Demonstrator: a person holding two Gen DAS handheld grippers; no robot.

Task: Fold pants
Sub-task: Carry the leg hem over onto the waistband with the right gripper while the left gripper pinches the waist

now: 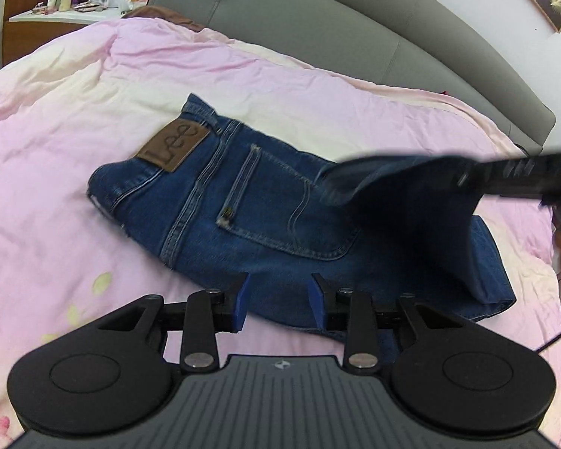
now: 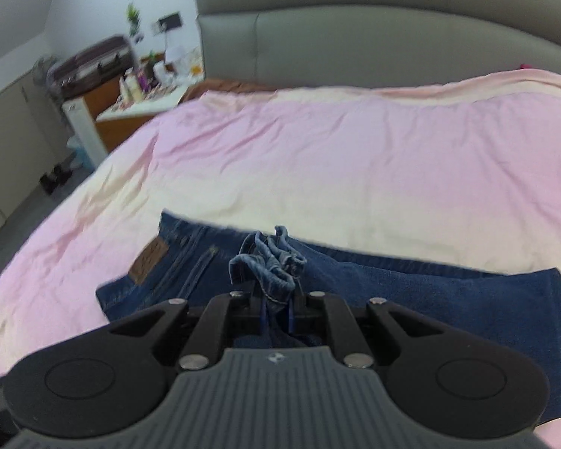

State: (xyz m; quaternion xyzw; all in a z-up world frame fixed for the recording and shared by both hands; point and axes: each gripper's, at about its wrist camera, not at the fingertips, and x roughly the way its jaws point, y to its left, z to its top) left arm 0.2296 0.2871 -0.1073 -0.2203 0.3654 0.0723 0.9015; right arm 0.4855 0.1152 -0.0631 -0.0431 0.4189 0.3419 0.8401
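Pink bedding lay beyond the right hand-held gripper, clamped on bunched jeans hems; the left hand-held gripper, parted and holding nothing, was best kept ready to steady the fold.

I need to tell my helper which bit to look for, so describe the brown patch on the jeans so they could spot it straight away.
Start at the grey headboard and look down to the pink duvet, where blue jeans lie. The brown patch sits on the waistband at the end nearest the cluttered bedside table. It is the only brown, leather-looking piece on the denim, stamped "Lee".
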